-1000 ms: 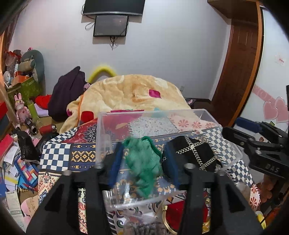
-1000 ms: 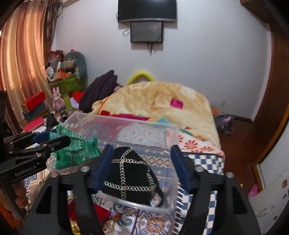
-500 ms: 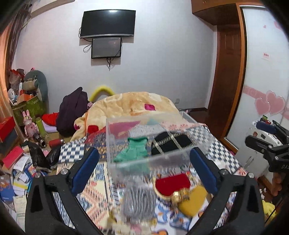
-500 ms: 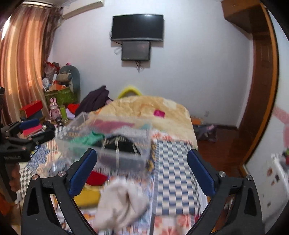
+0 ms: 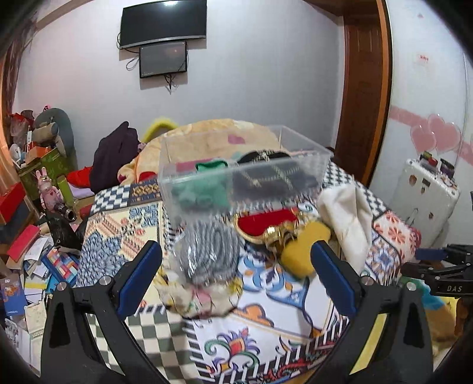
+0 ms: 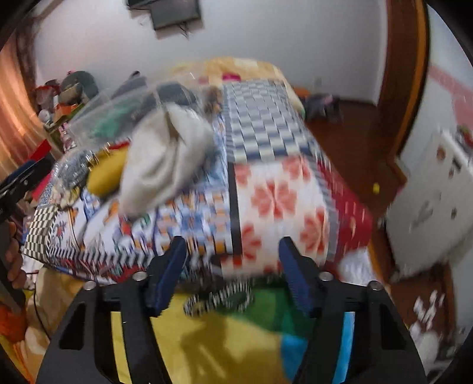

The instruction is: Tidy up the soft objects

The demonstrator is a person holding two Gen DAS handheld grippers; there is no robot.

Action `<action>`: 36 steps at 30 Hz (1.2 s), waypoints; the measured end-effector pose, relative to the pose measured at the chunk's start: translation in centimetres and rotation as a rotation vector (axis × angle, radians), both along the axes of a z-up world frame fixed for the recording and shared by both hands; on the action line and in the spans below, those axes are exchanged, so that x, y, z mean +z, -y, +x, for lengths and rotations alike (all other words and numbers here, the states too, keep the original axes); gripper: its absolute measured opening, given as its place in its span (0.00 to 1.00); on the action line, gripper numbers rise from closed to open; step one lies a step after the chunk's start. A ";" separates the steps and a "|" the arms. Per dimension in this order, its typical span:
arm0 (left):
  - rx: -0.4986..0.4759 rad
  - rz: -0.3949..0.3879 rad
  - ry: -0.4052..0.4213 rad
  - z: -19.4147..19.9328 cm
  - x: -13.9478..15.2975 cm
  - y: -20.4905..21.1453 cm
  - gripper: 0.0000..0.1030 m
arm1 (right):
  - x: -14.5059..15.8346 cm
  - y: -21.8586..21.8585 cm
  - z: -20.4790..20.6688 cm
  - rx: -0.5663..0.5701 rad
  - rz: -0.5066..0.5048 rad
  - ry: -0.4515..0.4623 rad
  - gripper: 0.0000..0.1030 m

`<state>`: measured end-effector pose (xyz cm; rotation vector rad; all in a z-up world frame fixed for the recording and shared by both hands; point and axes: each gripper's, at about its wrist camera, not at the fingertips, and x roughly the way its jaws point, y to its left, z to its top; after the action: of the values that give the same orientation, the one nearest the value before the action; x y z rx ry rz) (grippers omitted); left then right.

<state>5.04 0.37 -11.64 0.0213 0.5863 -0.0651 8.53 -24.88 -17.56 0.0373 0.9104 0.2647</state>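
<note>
Hovering with jaws spread and holding nothing, the left gripper [image 5: 236, 267] and right gripper [image 6: 232, 270] are facing the bed [image 5: 266, 333]; the clear bin [image 5: 245, 180] is containing a green cloth [image 5: 204, 192].

Pretty cluttered bedroom: plain white wall [image 5: 266, 73] with a dark TV [image 5: 162, 22] mounted high and a smaller screen [image 5: 163, 59] right under it. Brown wooden door [image 5: 365, 88] on the right, orange curtain [image 6: 11, 118] on the left, and a bed [image 5: 266, 325] under a busy patchwork cover.
</note>
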 end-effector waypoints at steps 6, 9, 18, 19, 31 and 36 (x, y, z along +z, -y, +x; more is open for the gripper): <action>0.007 0.016 -0.016 -0.5 -1.4 0.1 0.99 | -2.9 1.2 0.5 -0.013 0.068 -0.134 0.46; 0.016 0.005 -0.027 -0.4 -1.9 -0.1 0.99 | -4.1 0.7 0.5 0.010 0.068 -0.164 0.36; 0.049 0.004 -0.023 -0.2 -1.9 -0.9 0.99 | -5.0 2.3 0.1 -0.034 0.110 -0.147 0.08; 0.052 0.010 -0.017 -0.2 -1.8 -0.9 0.99 | -4.5 2.5 -0.2 -0.044 0.095 -0.116 0.07; 0.094 0.024 -0.024 3.2 -2.0 -2.9 0.99 | 2.2 1.4 -0.8 -0.041 0.006 0.164 0.07; 0.084 -0.022 -0.071 5.3 -3.3 -3.8 0.99 | 4.2 0.1 0.1 0.004 0.005 0.235 0.07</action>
<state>10.33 4.13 -14.92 -0.0269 0.6564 0.0090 8.66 -24.98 -13.35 0.0086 0.6761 0.2690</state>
